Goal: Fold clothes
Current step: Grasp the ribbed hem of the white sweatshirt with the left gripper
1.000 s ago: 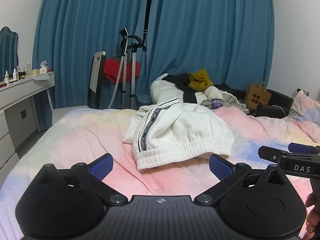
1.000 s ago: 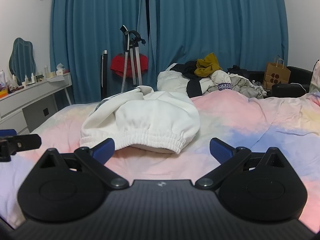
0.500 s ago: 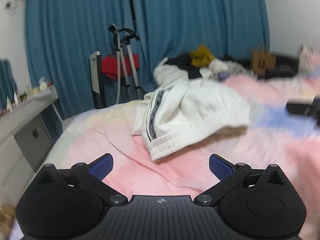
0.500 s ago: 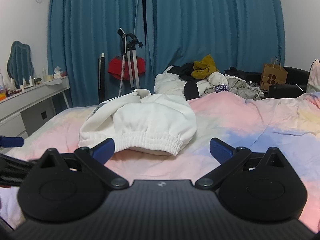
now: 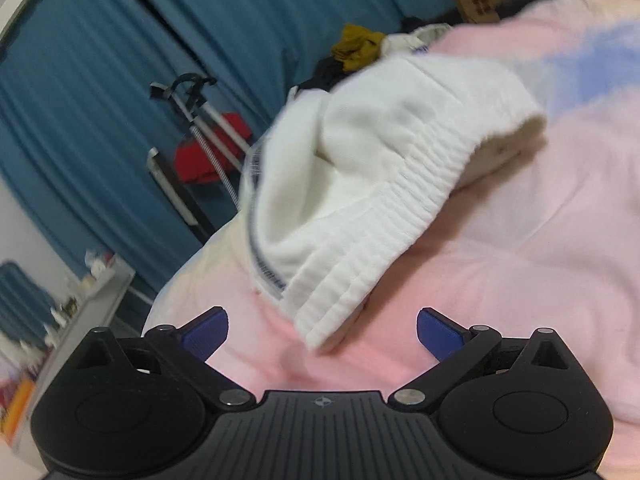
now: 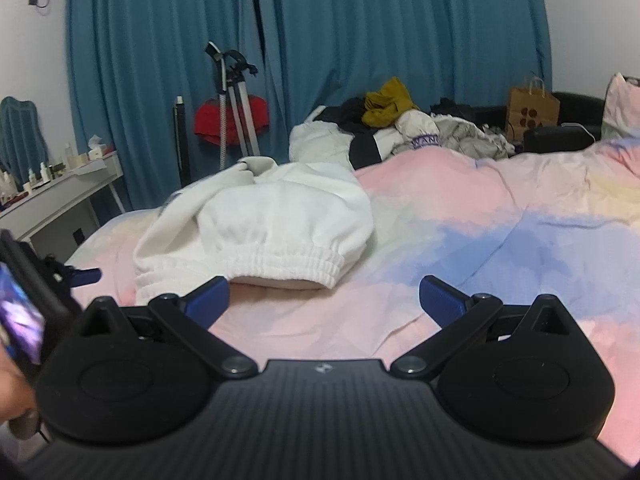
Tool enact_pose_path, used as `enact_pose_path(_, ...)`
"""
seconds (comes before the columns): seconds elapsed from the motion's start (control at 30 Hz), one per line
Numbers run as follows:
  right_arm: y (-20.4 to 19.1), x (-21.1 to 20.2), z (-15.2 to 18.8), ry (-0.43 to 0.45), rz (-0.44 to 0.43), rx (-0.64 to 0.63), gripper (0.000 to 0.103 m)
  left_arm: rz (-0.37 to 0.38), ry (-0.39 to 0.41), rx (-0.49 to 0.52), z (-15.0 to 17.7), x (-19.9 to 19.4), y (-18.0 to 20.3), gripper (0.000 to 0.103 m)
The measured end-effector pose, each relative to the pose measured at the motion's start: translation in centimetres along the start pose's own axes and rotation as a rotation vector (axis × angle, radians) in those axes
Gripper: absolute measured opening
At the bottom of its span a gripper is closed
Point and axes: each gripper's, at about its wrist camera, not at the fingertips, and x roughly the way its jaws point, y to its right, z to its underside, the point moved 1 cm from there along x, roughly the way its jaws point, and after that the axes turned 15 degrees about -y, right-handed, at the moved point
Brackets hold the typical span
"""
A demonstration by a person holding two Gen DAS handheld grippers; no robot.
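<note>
White sweatpants with a ribbed elastic waistband and a dark side stripe lie bunched on the pastel pink and blue bedspread. My left gripper is open and tilted, its blue pads just short of the near corner of the waistband. My right gripper is open and level, a little in front of the waistband with nothing between its fingers. The left gripper's body shows at the left edge of the right wrist view, held by a hand.
A pile of mixed clothes lies at the far side of the bed. Blue curtains hang behind. A garment steamer stand and a red item stand by the curtains. A white dresser is at left, a paper bag at right.
My left gripper has moved closer to the sweatpants and rolled so its view is tilted. The right gripper has edged slightly forward. Both stay open.
</note>
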Motion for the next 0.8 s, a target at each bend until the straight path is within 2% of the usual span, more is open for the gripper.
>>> enact_pose_path(0.07,0.4,0.7,0.1,-0.006,-0.001,0.007,0.103,-0.015,0.006,-0.007,-0.7,1.5,0.3,0.093)
enact_pose_path(0.1,0.4,1.2,0.1,-0.012,-0.001,0.006,0.103,-0.018,0.011,-0.034,-1.0,1.9,0.1,0.083)
enact_pose_path(0.13,0.4,1.7,0.2,-0.018,-0.005,0.002,0.103,-0.024,0.014,-0.063,-1.3,2.2,-0.2,0.069)
enact_pose_path(0.17,0.3,2.3,0.2,-0.025,-0.008,-0.001,0.103,-0.02,0.018,-0.093,-1.5,2.4,-0.7,0.067)
enact_pose_path(0.2,0.2,2.8,0.3,-0.031,-0.011,-0.004,0.103,-0.005,0.025,-0.119,-1.7,2.5,-1.2,0.064)
enact_pose_path(0.3,0.0,4.4,0.4,-0.05,-0.02,-0.014,0.103,0.07,0.044,-0.212,-1.9,2.1,-3.1,0.044)
enact_pose_path(0.43,-0.2,6.5,0.6,-0.076,-0.033,-0.028,0.103,0.15,0.096,-0.34,-2.1,0.4,-6.0,0.039)
enact_pose_path(0.63,-1.0,9.3,0.6,-0.1,-0.063,-0.054,0.103,0.216,0.195,-0.477,-2.3,-3.0,-10.0,0.037)
enact_pose_path(0.8,-2.4,10.9,-0.3,-0.088,-0.103,-0.089,0.099,0.278,0.189,-0.568,-1.9,-5.0,-13.0,0.037)
